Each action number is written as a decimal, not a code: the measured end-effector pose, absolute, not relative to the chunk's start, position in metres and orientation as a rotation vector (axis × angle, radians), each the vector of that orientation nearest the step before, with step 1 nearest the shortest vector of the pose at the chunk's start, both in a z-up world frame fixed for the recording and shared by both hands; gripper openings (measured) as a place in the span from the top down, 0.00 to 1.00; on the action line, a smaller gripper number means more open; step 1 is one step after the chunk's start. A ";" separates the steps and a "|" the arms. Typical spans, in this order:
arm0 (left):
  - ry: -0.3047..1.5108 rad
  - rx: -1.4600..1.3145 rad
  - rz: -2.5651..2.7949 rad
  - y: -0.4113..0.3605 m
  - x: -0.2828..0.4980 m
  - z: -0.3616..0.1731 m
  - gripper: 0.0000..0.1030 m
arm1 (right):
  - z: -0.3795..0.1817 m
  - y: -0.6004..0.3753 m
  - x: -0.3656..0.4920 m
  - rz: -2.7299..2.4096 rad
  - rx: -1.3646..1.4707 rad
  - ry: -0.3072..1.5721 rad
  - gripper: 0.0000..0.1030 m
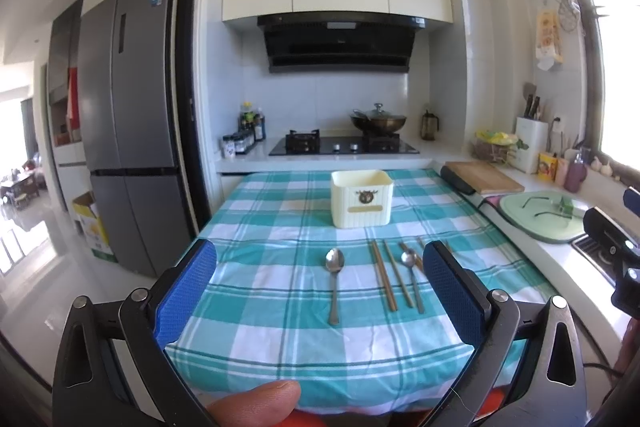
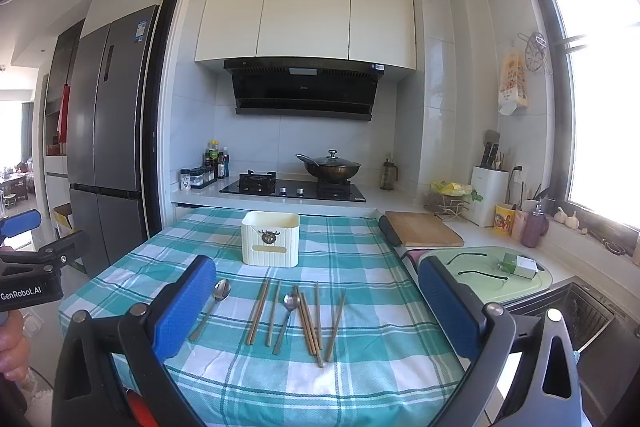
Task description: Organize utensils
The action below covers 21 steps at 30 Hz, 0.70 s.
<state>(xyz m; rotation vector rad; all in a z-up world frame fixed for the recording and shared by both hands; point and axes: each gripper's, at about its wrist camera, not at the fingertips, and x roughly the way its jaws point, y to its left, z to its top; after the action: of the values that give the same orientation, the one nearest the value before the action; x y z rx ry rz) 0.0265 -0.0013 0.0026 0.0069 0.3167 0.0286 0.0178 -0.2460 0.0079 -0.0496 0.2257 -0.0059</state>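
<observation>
So far nothing is lifted: we hold the left gripper [image 1: 320, 291] and right gripper [image 2: 316, 303] wide and empty over the near edge of the teal-and-white checked tablecloth [image 2: 360, 379], so we judge this the opening approach. Two steel spoons [image 2: 218, 303] and loose brown wooden chopsticks [image 2: 308, 323] lie mid-cloth; the cream ribbed plastic holder box [image 2: 270, 239] stands beyond them. Next we must pinch one thin, flat piece; the box's left has room, while a counter borders the right.

a table covered by a teal-and-white checked cloth [image 2: 360, 379] carries a cream utensil holder [image 2: 270, 239], two metal spoons [image 2: 287, 315] [image 2: 214, 303] and several wooden chopsticks [image 2: 308, 323] lying loose.
</observation>
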 end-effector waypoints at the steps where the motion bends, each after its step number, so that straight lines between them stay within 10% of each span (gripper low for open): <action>1: 0.318 0.007 0.028 -0.001 0.026 0.003 0.00 | 0.007 -0.246 0.018 -0.005 -0.051 0.227 0.00; 21: 0.310 0.017 0.030 -0.003 0.025 0.005 0.00 | 0.002 -0.244 0.021 0.005 -0.057 0.244 0.00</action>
<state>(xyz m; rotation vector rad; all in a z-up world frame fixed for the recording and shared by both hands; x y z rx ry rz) 0.0255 -0.0034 0.0045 0.0171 0.3103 0.0299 0.0206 -0.2440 0.0018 -0.0566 0.2437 0.0050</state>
